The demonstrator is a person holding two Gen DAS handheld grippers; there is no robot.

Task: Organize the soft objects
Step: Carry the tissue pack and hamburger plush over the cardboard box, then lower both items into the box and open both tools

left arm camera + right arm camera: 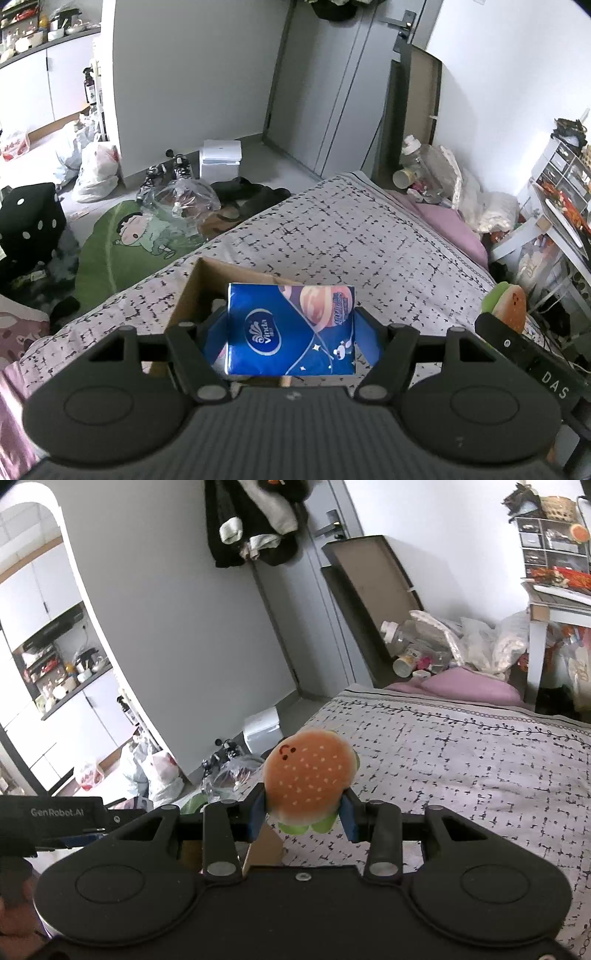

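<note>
"Vinda" in white with a crest logo on the blue tissue pack (290,328), centre of the left wrist view. "DAS" on the black gripper body (535,363) at lower right there. "GenRobot.AI" on the black gripper body (55,814), left edge of the right wrist view.

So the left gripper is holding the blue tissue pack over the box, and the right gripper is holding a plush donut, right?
Almost. The left gripper does hold the blue tissue pack over the cardboard box. But the right wrist view shows the right gripper holding a plush hamburger, not a donut: a seeded bun with a little face and green lettuce underneath.
</note>
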